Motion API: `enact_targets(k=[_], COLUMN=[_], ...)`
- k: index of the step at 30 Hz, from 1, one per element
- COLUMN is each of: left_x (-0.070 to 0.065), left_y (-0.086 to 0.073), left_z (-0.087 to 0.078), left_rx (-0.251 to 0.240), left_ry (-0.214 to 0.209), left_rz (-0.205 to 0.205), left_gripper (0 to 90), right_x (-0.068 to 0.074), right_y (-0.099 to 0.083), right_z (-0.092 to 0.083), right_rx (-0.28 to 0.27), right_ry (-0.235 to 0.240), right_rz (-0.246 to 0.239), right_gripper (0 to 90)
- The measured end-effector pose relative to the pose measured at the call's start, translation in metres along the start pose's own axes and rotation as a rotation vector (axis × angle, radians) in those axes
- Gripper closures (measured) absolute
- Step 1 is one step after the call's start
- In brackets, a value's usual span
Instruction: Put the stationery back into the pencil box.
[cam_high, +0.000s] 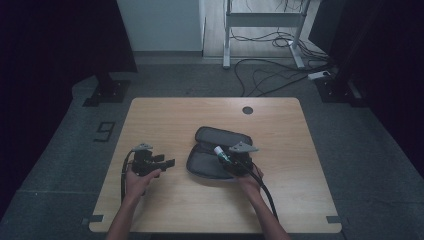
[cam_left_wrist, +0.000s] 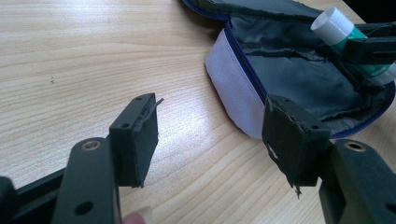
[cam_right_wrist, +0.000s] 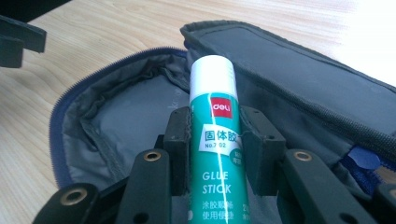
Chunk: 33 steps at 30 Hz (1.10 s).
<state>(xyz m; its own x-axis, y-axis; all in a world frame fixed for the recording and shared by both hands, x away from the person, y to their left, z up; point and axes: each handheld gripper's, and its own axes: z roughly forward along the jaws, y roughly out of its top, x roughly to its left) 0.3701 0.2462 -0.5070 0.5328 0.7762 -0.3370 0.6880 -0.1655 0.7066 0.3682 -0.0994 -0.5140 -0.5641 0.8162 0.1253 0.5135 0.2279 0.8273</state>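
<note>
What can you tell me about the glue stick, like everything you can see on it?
The glue stick is a round tube with a green body and a white cap on top. It has a red logo, a white label and the words GLUE STICK in white. It looks like smooth plastic, and its cap is on. The right gripper's fingers squeeze it from both sides, holding it above the open grey pencil case, cap pointing away from the hand.
</note>
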Motion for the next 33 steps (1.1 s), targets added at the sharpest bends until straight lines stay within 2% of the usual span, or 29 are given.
enact_targets(k=[13,21,24,25,27,33], left_x=[-0.001,-0.001,0.0,0.0,0.0,0.0], left_y=[0.0,0.0,0.0,0.0,0.0,0.0], left_z=[0.0,-0.002,-0.003,-0.003,-0.003,-0.002], left_rx=[0.0,-0.006,-0.009,-0.008,-0.008,-0.006], left_ry=[-0.002,-0.004,-0.005,-0.004,-0.004,-0.004], left_rz=[0.001,0.0,-0.002,-0.002,-0.001,-0.001], left_gripper=[36.2,36.2,36.2,36.2,36.2,36.2], right_x=[0.007,0.011,0.011,0.011,0.01,0.01], right_y=[-0.004,-0.008,-0.008,-0.007,-0.007,-0.003], right_z=[0.012,0.019,0.019,0.018,0.017,0.009], right_rx=[0.035,0.094,0.104,0.096,0.086,0.05], right_ry=[-0.038,-0.062,-0.061,-0.063,-0.065,-0.031], right_rz=[-0.053,-0.097,-0.099,-0.092,-0.084,-0.06], right_gripper=[64.5,64.3,63.7,56.8,55.6,54.2])
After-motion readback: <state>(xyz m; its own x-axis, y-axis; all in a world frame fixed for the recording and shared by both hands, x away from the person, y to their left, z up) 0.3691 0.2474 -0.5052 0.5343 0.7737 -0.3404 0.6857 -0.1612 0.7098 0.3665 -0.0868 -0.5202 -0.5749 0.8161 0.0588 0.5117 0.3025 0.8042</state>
